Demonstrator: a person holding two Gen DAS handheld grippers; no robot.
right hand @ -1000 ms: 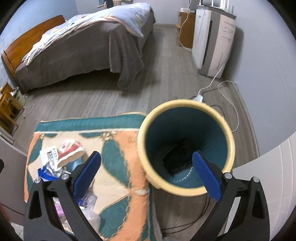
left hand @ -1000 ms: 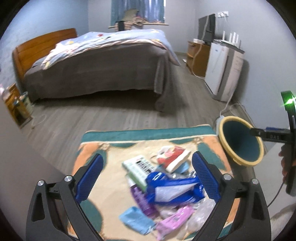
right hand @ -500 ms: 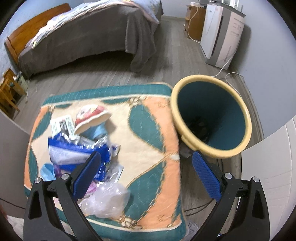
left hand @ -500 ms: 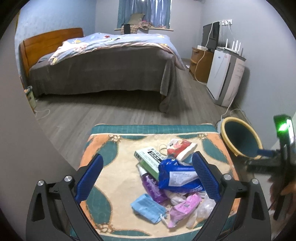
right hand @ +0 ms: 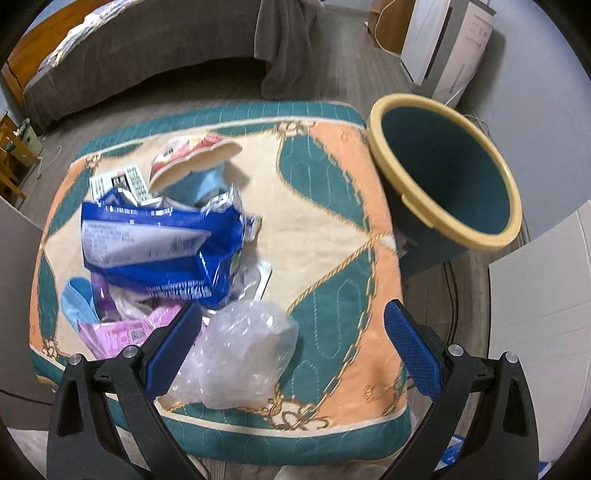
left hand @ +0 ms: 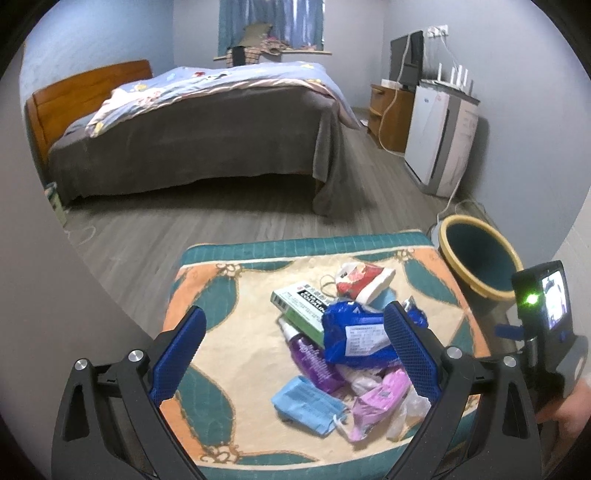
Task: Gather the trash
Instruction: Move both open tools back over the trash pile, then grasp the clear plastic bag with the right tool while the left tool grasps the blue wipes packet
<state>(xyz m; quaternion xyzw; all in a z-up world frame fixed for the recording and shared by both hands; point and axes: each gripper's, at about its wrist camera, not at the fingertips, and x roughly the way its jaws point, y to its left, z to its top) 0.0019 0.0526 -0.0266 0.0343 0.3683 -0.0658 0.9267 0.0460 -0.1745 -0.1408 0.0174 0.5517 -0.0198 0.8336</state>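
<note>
While trash pile [right hand: 155, 236] sits on cushion [right hand: 332, 229] — both tools spread apart, empty; bin [right hand: 443, 166] beside.

This is a bedroom in a home: a wide bed [left hand: 192, 136] with a wooden headboard [left hand: 85, 96] and a blue patterned quilt [left hand: 221, 85] fills the far left. Behind it is a curtained window [left hand: 271, 22]. Along the right wall stand a low wooden cabinet [left hand: 389, 114], a dark screen [left hand: 406, 55] and a white appliance [left hand: 439, 136], all on grey plank flooring [left hand: 229, 225], with a patterned cushion [left hand: 229, 354] near me.
</note>
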